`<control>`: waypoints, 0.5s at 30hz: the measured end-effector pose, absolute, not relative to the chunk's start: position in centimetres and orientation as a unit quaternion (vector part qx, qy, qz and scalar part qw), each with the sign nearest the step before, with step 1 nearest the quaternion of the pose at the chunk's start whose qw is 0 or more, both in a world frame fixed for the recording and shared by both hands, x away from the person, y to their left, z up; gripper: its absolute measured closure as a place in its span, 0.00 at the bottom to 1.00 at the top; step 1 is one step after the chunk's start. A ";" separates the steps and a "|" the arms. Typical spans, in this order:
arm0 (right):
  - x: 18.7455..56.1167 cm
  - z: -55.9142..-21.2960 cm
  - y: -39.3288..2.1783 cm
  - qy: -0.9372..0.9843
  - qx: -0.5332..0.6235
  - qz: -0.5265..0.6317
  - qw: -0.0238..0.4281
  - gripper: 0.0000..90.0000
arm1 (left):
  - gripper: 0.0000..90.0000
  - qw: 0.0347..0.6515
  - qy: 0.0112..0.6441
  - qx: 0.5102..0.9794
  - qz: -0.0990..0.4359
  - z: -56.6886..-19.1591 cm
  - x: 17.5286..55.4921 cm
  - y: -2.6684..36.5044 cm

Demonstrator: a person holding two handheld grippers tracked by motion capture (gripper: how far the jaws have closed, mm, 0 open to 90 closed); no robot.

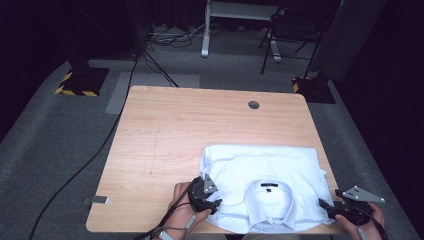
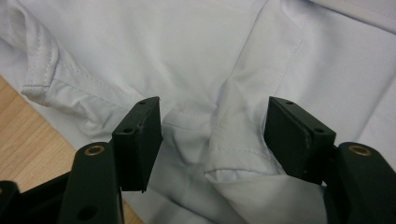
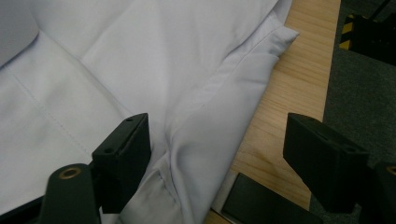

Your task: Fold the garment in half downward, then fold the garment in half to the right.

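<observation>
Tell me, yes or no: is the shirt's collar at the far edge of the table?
No, the collar of the shirt lies at the near table edge.

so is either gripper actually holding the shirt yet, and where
Nothing is held. The left gripper stands open around a fold at the shirt's left edge, pads off the cloth. The right gripper is open over the right edge.

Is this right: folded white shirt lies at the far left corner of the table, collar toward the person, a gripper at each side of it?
Not quite. The shirt lies at the near right part of the table, not the far left corner; the high view shows it. The rest holds: the collar faces the person, with the left gripper and the right gripper at its two sides.
</observation>
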State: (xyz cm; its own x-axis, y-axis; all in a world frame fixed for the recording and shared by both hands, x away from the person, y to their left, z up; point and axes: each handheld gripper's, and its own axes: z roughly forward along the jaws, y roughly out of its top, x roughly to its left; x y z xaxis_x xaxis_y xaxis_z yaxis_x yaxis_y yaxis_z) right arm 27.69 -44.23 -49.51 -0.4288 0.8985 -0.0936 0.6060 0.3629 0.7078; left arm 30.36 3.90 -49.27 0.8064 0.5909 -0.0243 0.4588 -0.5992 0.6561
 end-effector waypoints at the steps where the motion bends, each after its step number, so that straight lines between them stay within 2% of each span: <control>1: 27.7 -49.5 -44.3 0.788 0.478 0.302 0.242 0.27 | 0.41 0.336 0.294 0.890 0.099 -49.3 30.4 3.8; 15: 27.0 -48.1 -44.3 0.780 0.476 0.319 0.251 0.27 | 0.38 0.362 0.307 0.875 0.093 -47.2 30.7 4.8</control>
State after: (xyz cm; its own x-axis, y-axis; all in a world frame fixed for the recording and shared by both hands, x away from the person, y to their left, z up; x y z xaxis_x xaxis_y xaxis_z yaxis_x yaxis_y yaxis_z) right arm 27.04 -44.27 -48.14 -0.4213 0.9027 -0.0874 0.5831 0.3434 0.7363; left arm 30.67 4.81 -47.16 0.7941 0.6049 -0.0590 0.4702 -0.5499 0.6903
